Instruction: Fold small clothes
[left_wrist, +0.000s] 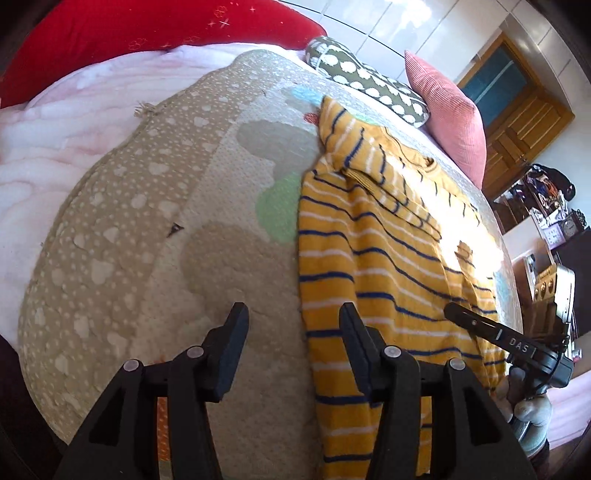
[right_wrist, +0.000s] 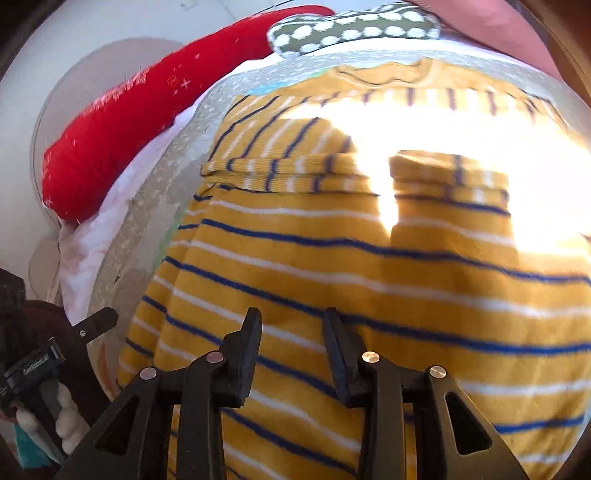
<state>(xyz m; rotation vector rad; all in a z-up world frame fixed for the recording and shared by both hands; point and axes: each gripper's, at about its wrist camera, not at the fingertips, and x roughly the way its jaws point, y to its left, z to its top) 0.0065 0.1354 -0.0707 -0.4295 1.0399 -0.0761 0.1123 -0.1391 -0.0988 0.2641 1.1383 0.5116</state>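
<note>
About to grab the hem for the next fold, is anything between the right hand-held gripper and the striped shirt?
Nothing visible. The right hand-held gripper hangs open directly over the yellow striped shirt, with only bare fabric between and ahead of its fingers.

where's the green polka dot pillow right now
In the left wrist view the green polka dot pillow lies at the far end of the bed, between the red pillow and the pink cushion, just beyond the striped top.
</note>
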